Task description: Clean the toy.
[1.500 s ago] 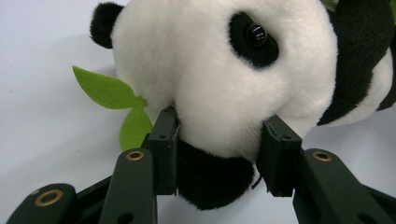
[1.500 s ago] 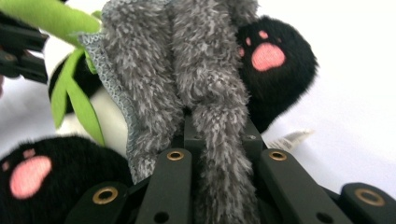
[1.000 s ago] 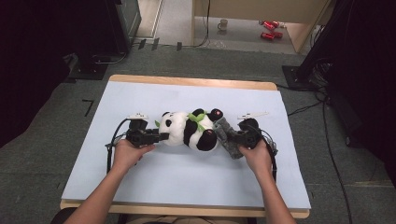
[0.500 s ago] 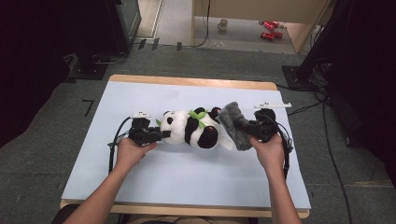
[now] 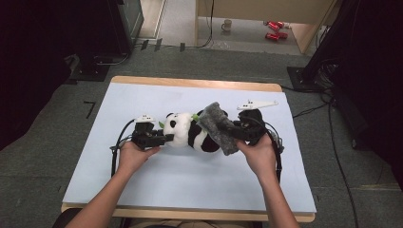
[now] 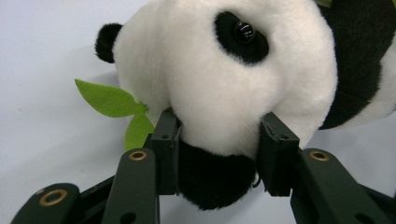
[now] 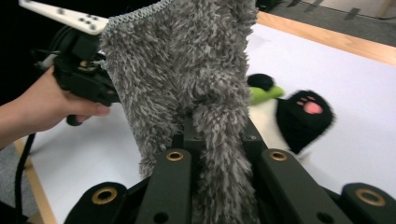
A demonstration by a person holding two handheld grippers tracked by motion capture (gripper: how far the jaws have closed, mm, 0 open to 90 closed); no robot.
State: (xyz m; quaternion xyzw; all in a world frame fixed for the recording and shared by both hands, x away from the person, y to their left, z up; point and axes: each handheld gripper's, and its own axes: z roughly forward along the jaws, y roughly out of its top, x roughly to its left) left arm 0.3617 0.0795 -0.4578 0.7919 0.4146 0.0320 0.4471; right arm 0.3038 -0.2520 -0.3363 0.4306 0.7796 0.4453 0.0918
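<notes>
A black-and-white plush panda [image 5: 187, 134] lies on its side in the middle of the pale blue table mat [image 5: 190, 190]. My left gripper [image 5: 164, 138] is shut on the panda's head. In the left gripper view the pads [image 6: 170, 140] squeeze the white muzzle of the panda [image 6: 224, 70], beside a green felt leaf [image 6: 109, 100]. My right gripper [image 5: 234, 134] is shut on a shaggy grey cloth [image 5: 218, 126], held tilted above the panda's rear. The right gripper view has the grey cloth [image 7: 187, 70] pinched between the jaws of that gripper [image 7: 217, 135], and beyond it a black panda foot [image 7: 303, 116] with a pink sole.
The mat covers a wooden table whose far edge [image 5: 195, 83] shows. Black cables [image 5: 119, 142] trail from both grippers across the mat. On the floor beyond are a mug [image 5: 227, 23] and red cans [image 5: 273, 29]. Dark equipment stands at both sides.
My right gripper has risen and drawn to the right, pulling the grey cloth up off the panda's body. The left gripper has stayed clamped on the head in the same place.
</notes>
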